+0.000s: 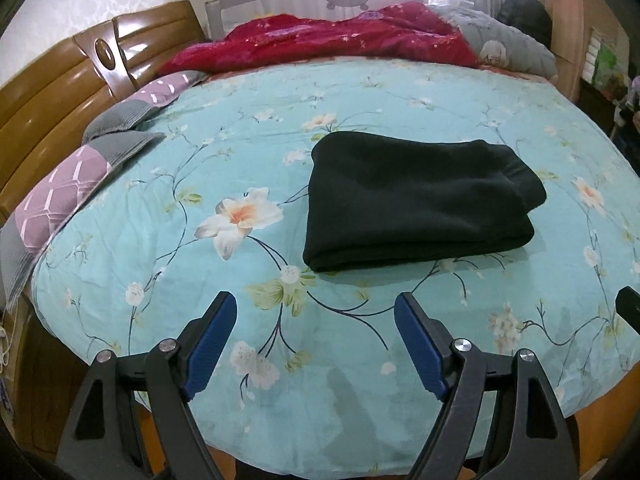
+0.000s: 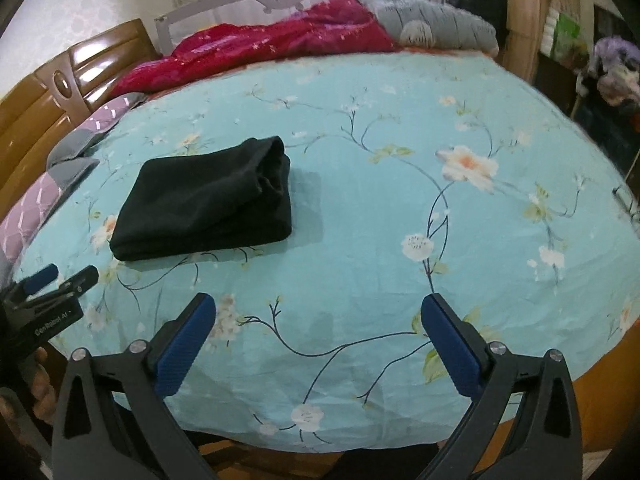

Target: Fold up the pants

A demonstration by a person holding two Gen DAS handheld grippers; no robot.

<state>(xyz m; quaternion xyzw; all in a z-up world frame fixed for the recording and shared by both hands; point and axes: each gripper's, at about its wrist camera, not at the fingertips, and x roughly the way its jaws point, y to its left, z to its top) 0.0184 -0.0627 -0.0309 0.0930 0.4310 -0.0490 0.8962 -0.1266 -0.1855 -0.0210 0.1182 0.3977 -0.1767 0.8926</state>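
Right wrist alone shows pants' (image 2: 204, 200) open cuff end, both hand-held grippers (image 1: 315, 306) (image 2: 319, 308) spread, empty

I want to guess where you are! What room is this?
Most likely a bedroom: a bed with a floral sheet, a wooden headboard, pillows and a red quilt. Folded black pants lie on it.
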